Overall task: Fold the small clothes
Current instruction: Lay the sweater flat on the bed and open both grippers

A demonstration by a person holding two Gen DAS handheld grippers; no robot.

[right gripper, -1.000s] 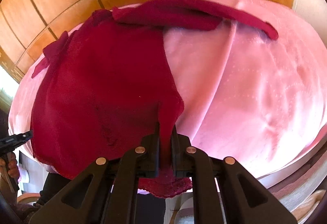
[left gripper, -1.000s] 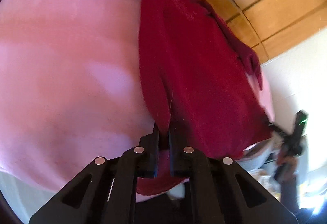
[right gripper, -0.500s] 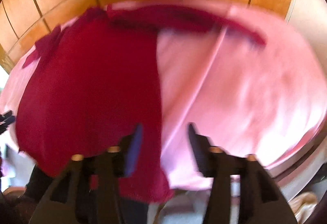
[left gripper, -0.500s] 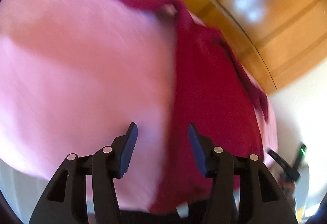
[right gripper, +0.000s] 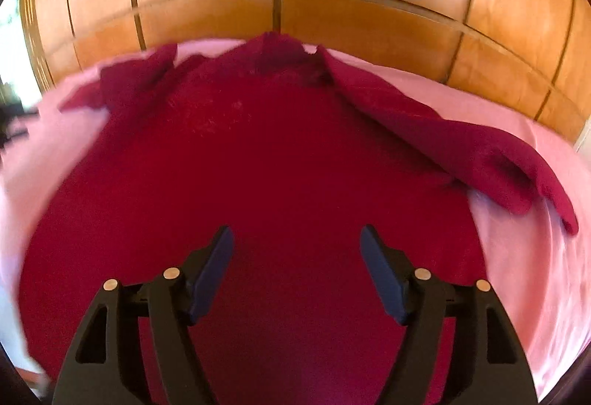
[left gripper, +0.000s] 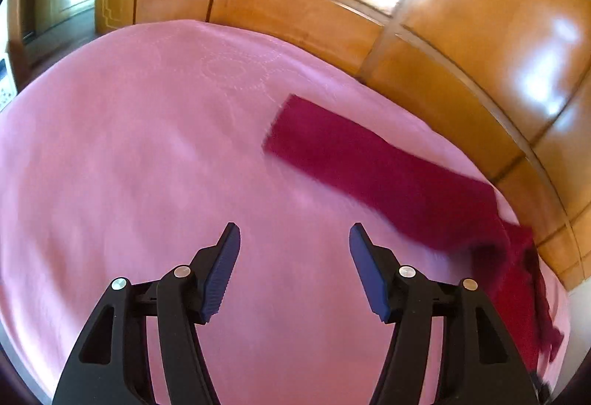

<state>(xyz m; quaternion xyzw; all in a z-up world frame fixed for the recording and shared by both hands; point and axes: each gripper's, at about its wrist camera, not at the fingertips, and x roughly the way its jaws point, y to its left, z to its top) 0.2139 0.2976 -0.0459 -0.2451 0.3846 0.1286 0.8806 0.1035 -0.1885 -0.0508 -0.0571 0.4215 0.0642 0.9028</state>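
Both grippers open over a pink bed, red garment spread flat.

Left gripper [left gripper: 294, 238]: jaws just been opening, spread apart, nothing between them, hovering above bare pink bedspread [left gripper: 147, 164]; faint stitched circle pattern toward the far edge. Further right in the left wrist view, one long sleeve of the dark red garment [left gripper: 369, 164] stretched across the cover toward the right edge. Beyond the bed, glossy orange-brown wood panelling [left gripper: 461, 17] with bright window reflections. Right gripper [right gripper: 296, 238]: jaws likewise just been opening, wide apart, no cloth pinched, poised over the garment body [right gripper: 258, 164], laid flat with collar toward the panelling, sleeves out to both sides, the right one creased near its cuff. Pink cover showing on either side.
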